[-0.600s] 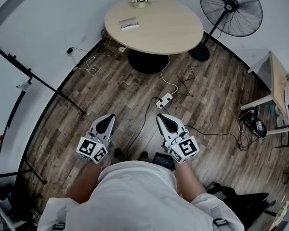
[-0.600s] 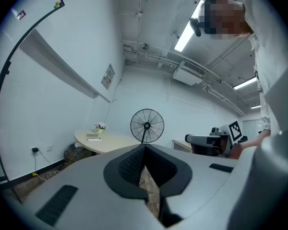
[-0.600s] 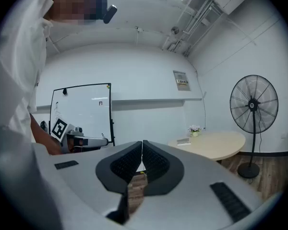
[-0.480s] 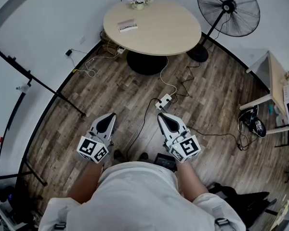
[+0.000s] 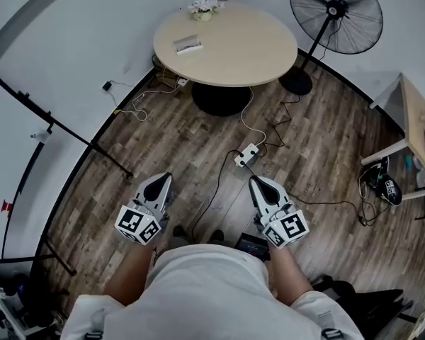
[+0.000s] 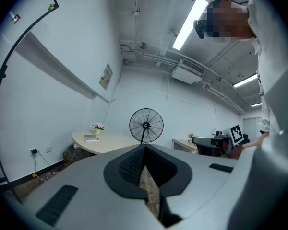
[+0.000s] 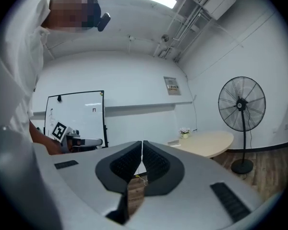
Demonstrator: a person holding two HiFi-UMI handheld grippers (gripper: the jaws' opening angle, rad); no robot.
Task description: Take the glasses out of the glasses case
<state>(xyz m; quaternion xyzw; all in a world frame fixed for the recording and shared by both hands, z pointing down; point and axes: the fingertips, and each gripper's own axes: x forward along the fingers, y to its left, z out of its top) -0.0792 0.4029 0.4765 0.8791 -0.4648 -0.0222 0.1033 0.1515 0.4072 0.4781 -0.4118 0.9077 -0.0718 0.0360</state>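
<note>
Both jaws pinched shut on nothing, our left gripper [image 5: 161,181] and right gripper [image 5: 259,184] hang well short of the round table [image 5: 248,44], so we should walk up to the glasses case [image 5: 188,45] near its left edge before opening.

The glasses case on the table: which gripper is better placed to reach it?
Left, marginally. The glasses case lies left of centre on the table, more in line with the left gripper than the right gripper. Both are shut, empty, far off.
</note>
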